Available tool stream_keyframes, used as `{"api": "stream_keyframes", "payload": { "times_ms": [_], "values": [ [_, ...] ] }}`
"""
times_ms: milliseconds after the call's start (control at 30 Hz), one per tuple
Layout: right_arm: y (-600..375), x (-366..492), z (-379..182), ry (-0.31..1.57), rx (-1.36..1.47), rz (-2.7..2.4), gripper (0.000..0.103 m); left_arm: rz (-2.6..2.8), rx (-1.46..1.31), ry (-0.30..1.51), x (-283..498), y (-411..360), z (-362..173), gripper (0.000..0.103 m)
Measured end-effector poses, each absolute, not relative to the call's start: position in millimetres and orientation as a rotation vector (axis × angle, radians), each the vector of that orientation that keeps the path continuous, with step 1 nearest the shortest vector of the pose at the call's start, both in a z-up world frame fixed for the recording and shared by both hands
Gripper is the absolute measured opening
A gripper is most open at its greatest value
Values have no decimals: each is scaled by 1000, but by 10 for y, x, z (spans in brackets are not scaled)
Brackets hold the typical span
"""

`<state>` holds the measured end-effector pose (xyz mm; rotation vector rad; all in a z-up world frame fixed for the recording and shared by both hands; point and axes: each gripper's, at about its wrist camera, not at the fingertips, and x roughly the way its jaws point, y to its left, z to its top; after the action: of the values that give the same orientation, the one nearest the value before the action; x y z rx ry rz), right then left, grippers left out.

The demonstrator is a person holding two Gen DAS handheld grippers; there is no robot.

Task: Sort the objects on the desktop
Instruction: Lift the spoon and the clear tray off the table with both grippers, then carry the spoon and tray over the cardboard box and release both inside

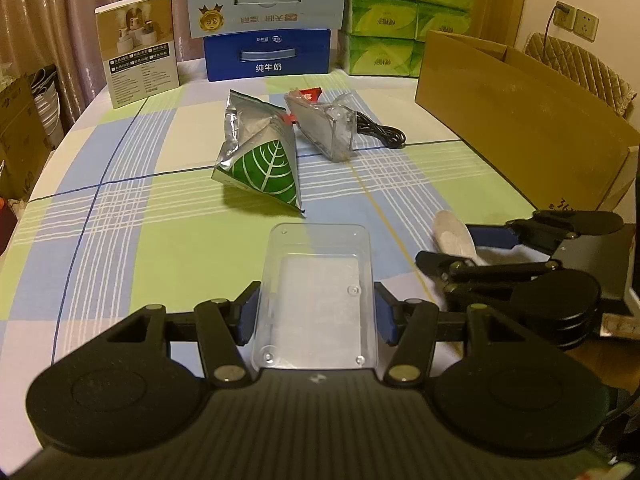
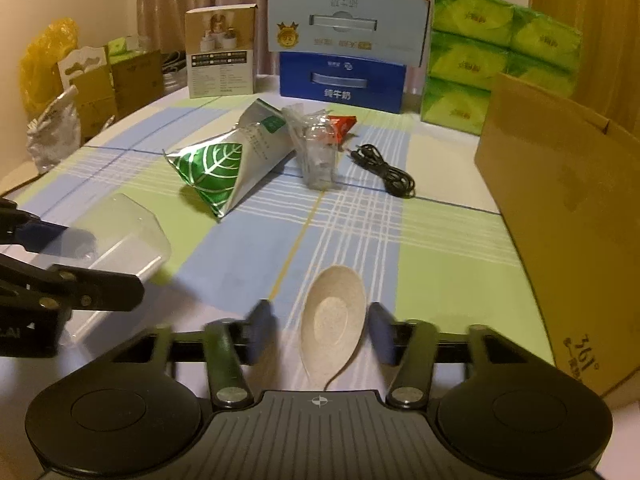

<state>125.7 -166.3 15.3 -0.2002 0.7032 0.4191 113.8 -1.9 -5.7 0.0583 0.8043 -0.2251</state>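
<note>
My left gripper (image 1: 316, 312) is shut on a clear plastic box (image 1: 316, 280), its blue pads pressing on both long sides just above the checked tablecloth (image 1: 120, 220). In the right wrist view the same box (image 2: 132, 232) and the left gripper (image 2: 80, 260) show at the left edge. My right gripper (image 2: 322, 334) stands open around a beige oval dish (image 2: 334, 316). A gap shows between the left pad and the dish, and the right pad is close beside it. The left wrist view shows the dish (image 1: 456, 232) at the right gripper (image 1: 460, 248).
Mid-table lie a silver bag with a green leaf (image 1: 260, 160), a clear plastic case (image 1: 328, 128), a red packet (image 1: 310, 94) and a black cable (image 1: 380, 132). An open cardboard box (image 1: 520, 128) fills the right side. Milk cartons (image 1: 268, 54), green tissue packs (image 1: 384, 20) and a small box (image 1: 138, 48) line the back.
</note>
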Motion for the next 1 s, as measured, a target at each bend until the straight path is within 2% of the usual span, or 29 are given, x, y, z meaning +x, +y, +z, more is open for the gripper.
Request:
{"api": "stream_keyframes", "payload": {
  "times_ms": [367, 400, 433, 467, 700, 1000],
  "values": [
    [-1709, 1303, 170, 724, -142, 379, 52, -230, 63, 808, 1135, -41, -63, 52],
    [-1707, 1307, 173, 724, -144, 375, 47, -229, 63, 810, 1141, -42, -66, 52],
    [-1707, 1310, 179, 726, -144, 373, 32, -228, 63, 812, 1141, -42, -71, 52],
    [-1709, 1311, 186, 728, -142, 373, 30, -228, 64, 814, 1147, -40, -74, 52],
    [-1721, 1286, 271, 695, -128, 376, 30, -233, 64, 813, 1153, -63, -75, 52],
    [-1820, 1261, 645, 611, -57, 384, 30, -241, 38, 796, 1129, -45, 33, 52]
  ]
}}
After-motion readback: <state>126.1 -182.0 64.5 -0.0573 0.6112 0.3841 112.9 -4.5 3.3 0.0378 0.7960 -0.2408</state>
